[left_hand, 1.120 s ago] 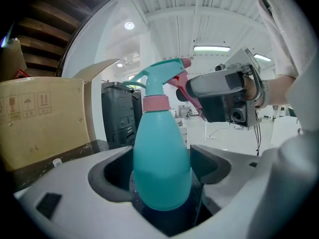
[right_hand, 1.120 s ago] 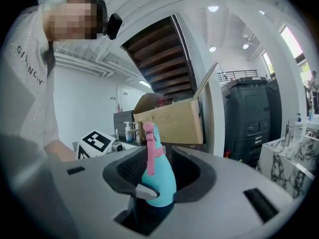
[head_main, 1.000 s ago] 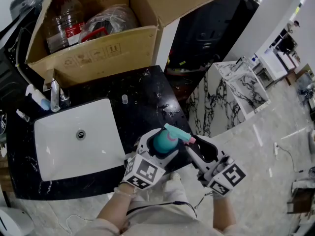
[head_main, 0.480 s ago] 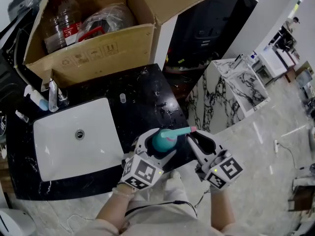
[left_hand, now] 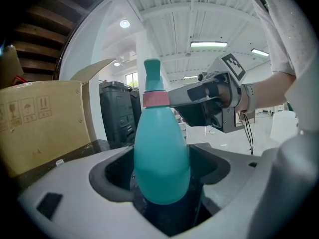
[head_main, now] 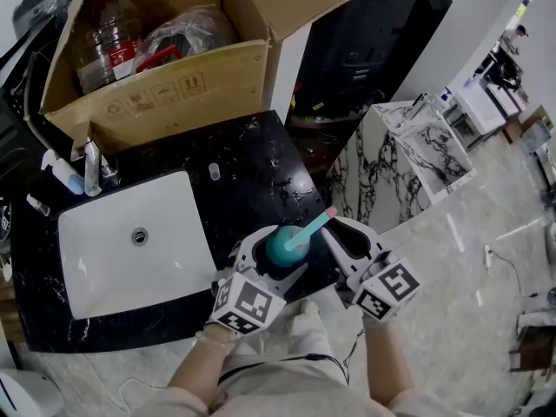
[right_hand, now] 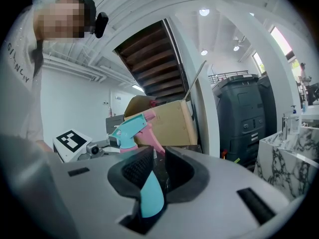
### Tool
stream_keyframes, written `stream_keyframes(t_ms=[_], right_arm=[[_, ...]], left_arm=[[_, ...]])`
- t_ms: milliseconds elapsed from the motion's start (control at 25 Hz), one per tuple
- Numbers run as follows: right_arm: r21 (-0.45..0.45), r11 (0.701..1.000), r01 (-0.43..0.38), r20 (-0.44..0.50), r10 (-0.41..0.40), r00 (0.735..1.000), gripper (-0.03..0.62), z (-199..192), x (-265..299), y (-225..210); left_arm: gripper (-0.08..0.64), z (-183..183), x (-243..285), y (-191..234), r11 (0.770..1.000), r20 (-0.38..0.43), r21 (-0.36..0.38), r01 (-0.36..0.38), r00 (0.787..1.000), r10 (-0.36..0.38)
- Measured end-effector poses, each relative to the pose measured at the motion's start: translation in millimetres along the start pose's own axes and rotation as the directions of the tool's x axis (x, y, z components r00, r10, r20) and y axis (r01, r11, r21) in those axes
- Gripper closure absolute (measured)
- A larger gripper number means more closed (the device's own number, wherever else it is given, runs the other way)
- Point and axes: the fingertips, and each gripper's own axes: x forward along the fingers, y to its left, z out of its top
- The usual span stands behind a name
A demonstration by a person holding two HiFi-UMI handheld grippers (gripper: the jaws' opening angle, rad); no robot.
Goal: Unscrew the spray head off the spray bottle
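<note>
Two grips matter: left gripper (head_main: 274, 263) clenched on the spray bottle (left_hand: 162, 158) over the surface's (head_main: 252, 172) front edge; right gripper (head_main: 339, 237), jaws just closed onto the spray head (right_hand: 130, 129), should twist squarely, bottle steady

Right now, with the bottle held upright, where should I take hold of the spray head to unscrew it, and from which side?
Grip the pink collar at the base of the spray head, coming in level from the side. The left hand-held gripper holds the bottle upright, so the collar is a round band facing sideways, while the nozzle above sticks out and would likely slip.
</note>
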Motion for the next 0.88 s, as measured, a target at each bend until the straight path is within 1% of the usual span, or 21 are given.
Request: stream_keyframes(t_ms=[320,440,600,640,720,840,880], right_arm=[[-0.007,1.0,-0.03,0.011,0.031,0.999,0.515,1,11,7],[0.005,1.0,-0.011,0.032,0.011,0.999,0.515,5,6,5],[0.041,0.998,0.042,0.089,-0.046,0.995,0.509,20,-9,5],[0.057,0.997,0.05,0.107,-0.056,0.993,0.492,25,-11,8],[0.082,0.996,0.043,0.133,-0.054,0.99,0.438,31,-13,20],[0.093,0.996,0.003,0.144,-0.017,0.989,0.349,36,-9,44],[0.092,0.996,-0.004,0.142,-0.009,0.99,0.333,37,-7,50]], left_arm=[[0.21,0,0,0,1.0,0.001,-0.009,-0.007,1.0,0.007],[0.21,0,1,1,1.0,0.002,-0.021,-0.011,1.0,0.011],[0.21,0,1,2,0.999,0.004,-0.031,-0.014,1.0,0.015],[0.21,0,1,2,0.999,0.005,-0.032,-0.016,1.0,0.016],[0.21,0,1,2,0.999,0.005,-0.032,-0.018,1.0,0.018],[0.21,0,1,1,0.999,0.004,-0.027,-0.021,1.0,0.021],[0.21,0,2,1,0.999,0.003,-0.024,-0.023,1.0,0.023]])
